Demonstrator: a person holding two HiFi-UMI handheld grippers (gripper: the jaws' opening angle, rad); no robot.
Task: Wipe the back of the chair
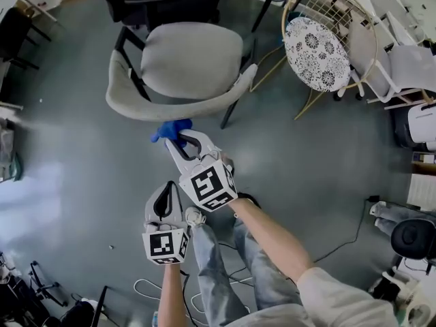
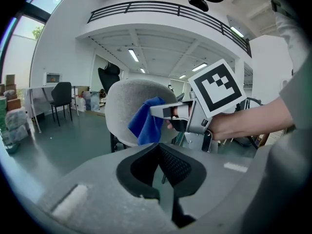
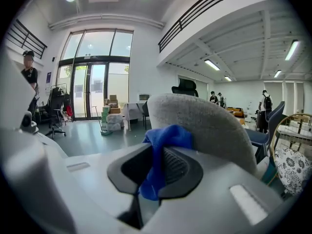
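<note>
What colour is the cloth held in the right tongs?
Blue. The cloth shows best in the right gripper view.

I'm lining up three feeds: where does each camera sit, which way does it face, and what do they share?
Head view: on the person's head, facing steeply down at the grey chair; shows both forearms, left claw, right claw.
Left gripper view: on the left claw, facing the chair back past its shut, empty jaws; shows the right hand.
Right gripper view: on the right claw, facing the chair back; jaws pinch the blue cloth.
Shared: chair back, blue cloth.
</note>
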